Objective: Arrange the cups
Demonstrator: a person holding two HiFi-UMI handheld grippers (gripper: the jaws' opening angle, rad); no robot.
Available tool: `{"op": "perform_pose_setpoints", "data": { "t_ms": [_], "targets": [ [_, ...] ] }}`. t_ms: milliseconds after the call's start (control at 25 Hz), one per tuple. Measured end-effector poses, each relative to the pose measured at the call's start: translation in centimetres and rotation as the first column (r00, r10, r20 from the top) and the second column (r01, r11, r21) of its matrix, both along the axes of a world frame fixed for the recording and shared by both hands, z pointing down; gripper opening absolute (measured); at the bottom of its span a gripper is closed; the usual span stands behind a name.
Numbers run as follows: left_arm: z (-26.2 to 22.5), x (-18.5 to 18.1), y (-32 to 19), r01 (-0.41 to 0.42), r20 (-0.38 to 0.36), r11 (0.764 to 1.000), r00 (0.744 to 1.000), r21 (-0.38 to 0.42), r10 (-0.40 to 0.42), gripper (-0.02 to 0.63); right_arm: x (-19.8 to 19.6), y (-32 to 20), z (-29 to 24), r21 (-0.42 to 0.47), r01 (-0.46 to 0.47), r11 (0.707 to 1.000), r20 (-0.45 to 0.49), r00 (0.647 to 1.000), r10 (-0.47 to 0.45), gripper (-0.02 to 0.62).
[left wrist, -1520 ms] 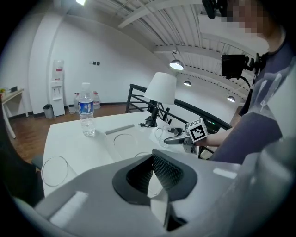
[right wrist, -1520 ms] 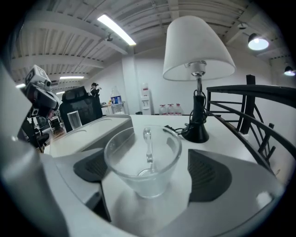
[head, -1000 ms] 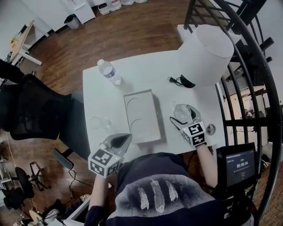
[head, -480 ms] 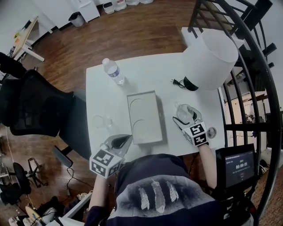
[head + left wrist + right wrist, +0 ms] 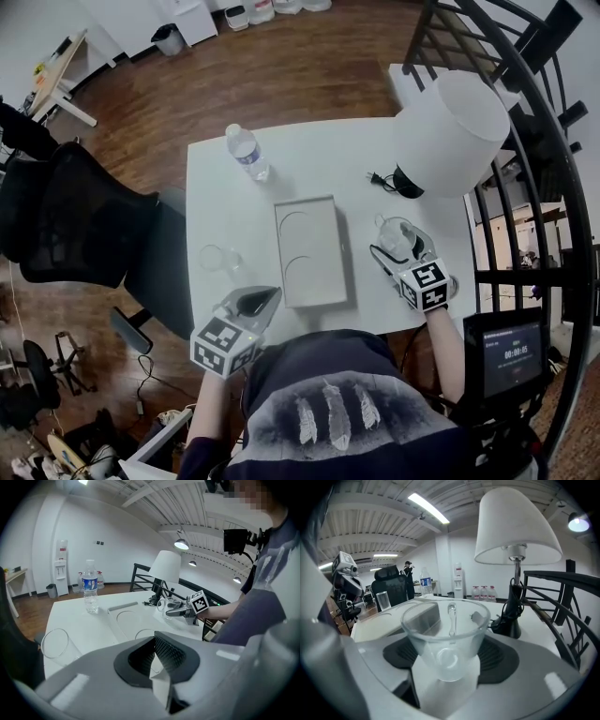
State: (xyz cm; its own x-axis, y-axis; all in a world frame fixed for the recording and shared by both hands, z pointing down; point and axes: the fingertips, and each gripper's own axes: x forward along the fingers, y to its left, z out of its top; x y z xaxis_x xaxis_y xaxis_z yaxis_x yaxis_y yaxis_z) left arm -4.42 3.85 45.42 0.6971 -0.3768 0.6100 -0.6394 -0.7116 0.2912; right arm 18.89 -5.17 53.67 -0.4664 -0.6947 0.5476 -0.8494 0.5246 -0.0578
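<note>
Your right gripper (image 5: 392, 246) grips a clear glass cup (image 5: 395, 232) near the right edge of the white table (image 5: 225, 206), just in from the near right corner. Its jaws have just been closing, and the cup (image 5: 445, 625) now sits squarely between the two dark pads (image 5: 401, 652), handle turned to the far side, away from your hand. Whether the base is clear of the tabletop cannot be made out.

Your left gripper (image 5: 269, 292) hangs over the near edge, left of centre, jaws pressed together with nothing between them (image 5: 157, 658). A second glass, a plain tumbler (image 5: 217, 260), stands upright near the left edge, apart from that gripper and seen low at the left in the left gripper view (image 5: 55, 644).

Between the two glasses a white tray (image 5: 330, 253) with two round hollows lies in the middle of the table, both hollows bare. A water bottle (image 5: 248, 153) stands upright toward the far left corner. A lamp (image 5: 450, 131) with a white shade stands at the far right corner, its black cord (image 5: 380, 178) beside the base.
</note>
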Motion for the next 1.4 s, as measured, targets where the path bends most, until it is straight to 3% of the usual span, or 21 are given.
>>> {"op": "perform_pose_setpoints", "data": {
  "t_ms": [240, 440, 640, 840, 1040, 1400],
  "targets": [
    [-0.1, -0.1, -0.1, 0.009, -0.015, 1.0, 1.0, 0.007, -0.009, 0.014, -2.7, -1.0, -5.6, 0.115, 0.073, 0.991, 0.051, 0.996, -0.079, 0.379],
    [0.0, -0.8, 0.3, 0.014, -0.023, 1.0, 1.0, 0.007, -0.014, 0.014, -6.4, -2.9, -11.8, 0.237, 0.141, 0.961, 0.112, 0.979, -0.171, 0.379],
    [0.2, -1.9, 0.8, 0.045, -0.038, 0.999, 0.998, 0.008, -0.045, 0.015, -10.1, -4.2, -15.1, 0.29, 0.229, 0.929, 0.127, 0.953, -0.274, 0.379],
    [0.4, -3.4, 1.0, 0.084, -0.046, 0.996, 0.995, 0.005, -0.084, 0.015, -13.8, -5.3, -15.7, 0.289, 0.361, 0.887, 0.105, 0.909, -0.404, 0.379],
    [0.8, -4.0, 1.4, 0.125, -0.044, 0.992, 0.991, -0.009, -0.125, 0.015, -16.7, -5.3, -13.9, 0.233, 0.518, 0.823, 0.097, 0.83, -0.55, 0.379],
    [1.6, -6.0, 1.6, 0.188, -0.027, 0.981, 0.982, -0.04, -0.189, 0.015, -21.1, -5.1, -10.1, 0.163, 0.656, 0.737, 0.118, 0.729, -0.674, 0.379]
  ]
}}
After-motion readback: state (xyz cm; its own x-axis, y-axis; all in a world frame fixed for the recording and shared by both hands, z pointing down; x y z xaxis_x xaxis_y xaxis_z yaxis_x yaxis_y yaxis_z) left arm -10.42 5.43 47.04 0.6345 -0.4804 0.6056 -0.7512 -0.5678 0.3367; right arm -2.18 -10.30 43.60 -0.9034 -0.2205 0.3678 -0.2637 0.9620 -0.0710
